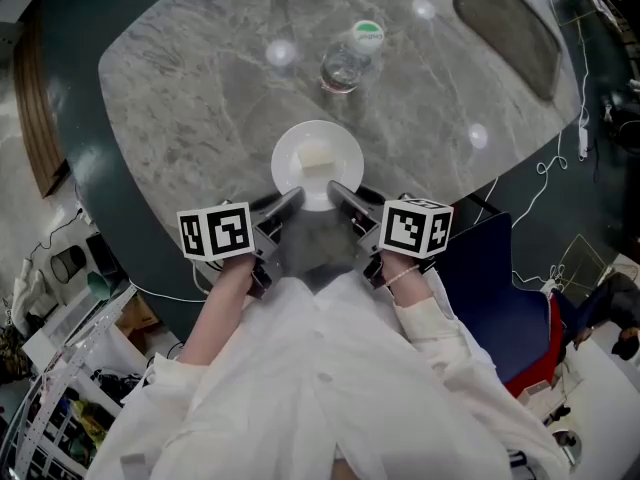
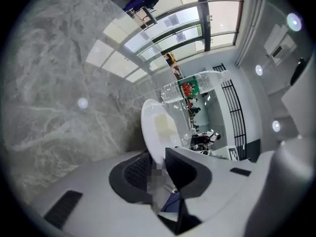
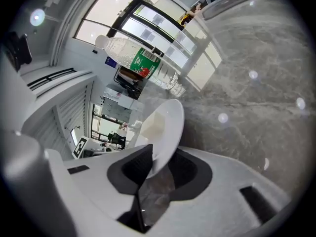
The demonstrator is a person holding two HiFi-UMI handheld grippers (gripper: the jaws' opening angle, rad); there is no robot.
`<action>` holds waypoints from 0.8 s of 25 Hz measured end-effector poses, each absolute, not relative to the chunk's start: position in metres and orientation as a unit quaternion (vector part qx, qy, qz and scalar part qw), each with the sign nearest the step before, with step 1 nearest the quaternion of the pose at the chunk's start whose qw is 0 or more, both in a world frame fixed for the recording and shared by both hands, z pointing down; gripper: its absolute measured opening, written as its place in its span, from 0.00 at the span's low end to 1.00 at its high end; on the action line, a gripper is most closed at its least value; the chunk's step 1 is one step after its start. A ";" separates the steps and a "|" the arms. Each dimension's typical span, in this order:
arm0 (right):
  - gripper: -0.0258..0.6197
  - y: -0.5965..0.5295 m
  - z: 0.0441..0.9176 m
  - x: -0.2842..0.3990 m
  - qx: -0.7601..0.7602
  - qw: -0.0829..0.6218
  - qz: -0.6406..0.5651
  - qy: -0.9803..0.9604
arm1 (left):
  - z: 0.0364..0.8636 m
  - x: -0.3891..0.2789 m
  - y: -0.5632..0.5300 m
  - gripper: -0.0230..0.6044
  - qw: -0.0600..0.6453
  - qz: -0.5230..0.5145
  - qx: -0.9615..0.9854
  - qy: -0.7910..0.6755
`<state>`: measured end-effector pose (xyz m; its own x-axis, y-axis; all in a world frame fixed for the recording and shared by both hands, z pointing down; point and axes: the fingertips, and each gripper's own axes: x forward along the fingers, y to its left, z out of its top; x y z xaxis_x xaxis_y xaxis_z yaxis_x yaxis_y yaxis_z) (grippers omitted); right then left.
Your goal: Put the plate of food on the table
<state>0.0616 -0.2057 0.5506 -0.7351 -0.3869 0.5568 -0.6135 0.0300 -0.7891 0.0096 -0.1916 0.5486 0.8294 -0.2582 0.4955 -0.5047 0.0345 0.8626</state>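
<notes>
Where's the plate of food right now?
In the head view the plate of food is mid-frame at the near edge of the marble table, this side of the clear bottle, its near rim between the left tongs and right tongs.

Ahead of the fingers [image 1: 288, 202] the way is blocked by the plate [image 1: 318, 153], then by a clear bottle [image 1: 348, 60] close beyond it. Bare tabletop [image 1: 190, 98] is left open outboard of both fingertips, left and right.
</notes>
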 end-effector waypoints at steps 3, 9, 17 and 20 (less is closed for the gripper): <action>0.14 -0.209 0.556 0.063 0.355 0.105 0.599 -0.710 | 0.553 0.010 -0.195 0.16 0.659 0.105 0.690 -0.279; 0.15 -0.213 0.563 0.064 0.359 0.123 0.595 -0.709 | 0.561 0.010 -0.199 0.18 0.660 0.119 0.684 -0.286; 0.15 -0.214 0.566 0.065 0.362 0.137 0.585 -0.713 | 0.566 0.010 -0.199 0.19 0.660 0.135 0.680 -0.288; 0.17 -0.216 0.565 0.065 0.361 0.156 0.568 -0.723 | 0.566 0.011 -0.200 0.19 0.663 0.136 0.677 -0.287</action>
<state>0.0649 -0.2156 0.5650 -0.6909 -0.3442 0.6358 -0.6994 0.0955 -0.7083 0.0110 -0.1996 0.5661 0.7981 -0.2085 0.5653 -0.5695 0.0452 0.8207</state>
